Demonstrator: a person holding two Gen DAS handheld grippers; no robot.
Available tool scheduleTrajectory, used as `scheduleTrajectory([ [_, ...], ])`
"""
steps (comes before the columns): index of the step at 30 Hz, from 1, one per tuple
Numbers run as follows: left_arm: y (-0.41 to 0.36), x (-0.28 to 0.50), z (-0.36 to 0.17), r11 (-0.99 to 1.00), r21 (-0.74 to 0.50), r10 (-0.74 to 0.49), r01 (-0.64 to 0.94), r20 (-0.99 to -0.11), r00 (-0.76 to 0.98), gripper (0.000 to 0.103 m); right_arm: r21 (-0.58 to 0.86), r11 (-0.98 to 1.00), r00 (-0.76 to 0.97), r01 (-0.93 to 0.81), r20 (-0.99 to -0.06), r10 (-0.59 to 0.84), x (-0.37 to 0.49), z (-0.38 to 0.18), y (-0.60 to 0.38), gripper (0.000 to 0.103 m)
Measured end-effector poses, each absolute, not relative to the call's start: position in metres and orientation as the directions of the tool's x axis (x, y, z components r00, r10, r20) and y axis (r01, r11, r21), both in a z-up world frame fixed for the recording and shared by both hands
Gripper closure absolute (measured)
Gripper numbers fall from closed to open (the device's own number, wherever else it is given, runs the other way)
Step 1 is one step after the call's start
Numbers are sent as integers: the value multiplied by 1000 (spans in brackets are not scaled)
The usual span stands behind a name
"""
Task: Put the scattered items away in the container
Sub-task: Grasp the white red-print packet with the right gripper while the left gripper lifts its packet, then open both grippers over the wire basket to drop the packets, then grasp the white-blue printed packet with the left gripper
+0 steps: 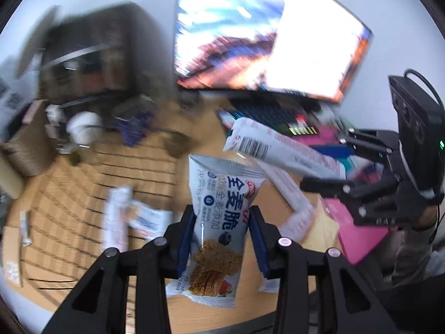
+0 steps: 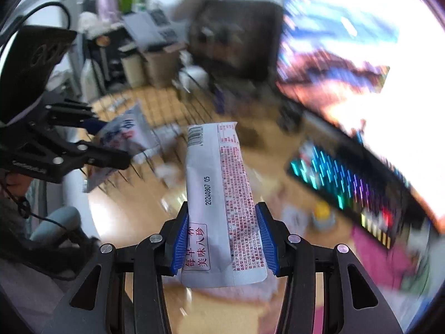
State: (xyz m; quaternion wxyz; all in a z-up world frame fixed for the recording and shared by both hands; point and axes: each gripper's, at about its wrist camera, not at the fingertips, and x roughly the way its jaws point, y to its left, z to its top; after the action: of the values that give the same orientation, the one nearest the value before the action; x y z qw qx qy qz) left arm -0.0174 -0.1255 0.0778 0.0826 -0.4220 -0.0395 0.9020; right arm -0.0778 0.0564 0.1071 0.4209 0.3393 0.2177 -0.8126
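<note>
**Two packets carried at once, one per tool**

On the mat (image 1: 83, 183) at left lay at least two loose sachets (image 1: 116, 217), blurred; the exact count could not be told. The left tool (image 1: 221, 220) pinched a wafer packet (image 1: 219, 222) at mid-length, lifted clear of the bench (image 1: 281, 194), probably for carrying. The right tool (image 2: 222, 220) pinched one long white sachet (image 2: 215, 194) near its lower end, likewise raised. A pink box (image 1: 361, 236) at far right may have been the container; that was uncertain.
</note>
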Motion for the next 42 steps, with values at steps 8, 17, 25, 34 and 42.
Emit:
scheduleTrajectory([
  [8,-243,-16,62,-977,-173,58,122,-773,-632,60,-65,-397,-304,916,-758,-577,-88,113,-81,56],
  [17,-287,-23,19,-948,-246,80,202,-799,-596,52,-10,-367,-220,930,-816,-534,-101,64,-155,55],
  [25,-288,-15,25,-947,-148,-47,286,-815,-578,33,-44,-391,-279,919,-775,-568,-99,71,-165,34],
  [34,-246,-2,58,-966,-139,-29,218,-781,-623,33,-18,-444,-321,896,-719,-617,-91,109,-109,34],
  [42,-158,0,64,-991,-127,70,49,-786,-614,32,-55,-538,-408,841,-718,-564,-71,116,-11,34],
])
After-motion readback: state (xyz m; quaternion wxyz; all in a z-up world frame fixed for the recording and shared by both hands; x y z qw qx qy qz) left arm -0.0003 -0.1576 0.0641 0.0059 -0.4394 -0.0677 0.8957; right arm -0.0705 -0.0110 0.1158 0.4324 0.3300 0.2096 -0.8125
